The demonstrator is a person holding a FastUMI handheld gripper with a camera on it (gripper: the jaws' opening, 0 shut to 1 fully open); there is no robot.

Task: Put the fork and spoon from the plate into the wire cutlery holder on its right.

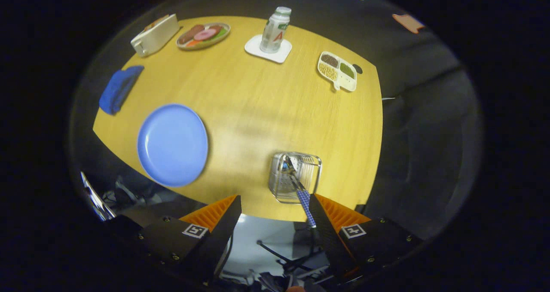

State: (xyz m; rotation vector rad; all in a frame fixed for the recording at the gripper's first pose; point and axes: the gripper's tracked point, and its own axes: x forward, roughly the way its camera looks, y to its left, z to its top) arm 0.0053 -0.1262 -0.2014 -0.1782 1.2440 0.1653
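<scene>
Wire cutlery holder (295, 177) on counter (258, 107) holds cutlery piece, fork or spoon I cannot tell. Its checked handle (305, 203) slants out toward right finger, metal end down inside holder. Blue plate (172, 144) left of holder, bare. My gripper (275, 210) spread wide above counter's near edge, gripping nothing; handle touching or just beside right finger, unclear.
</scene>
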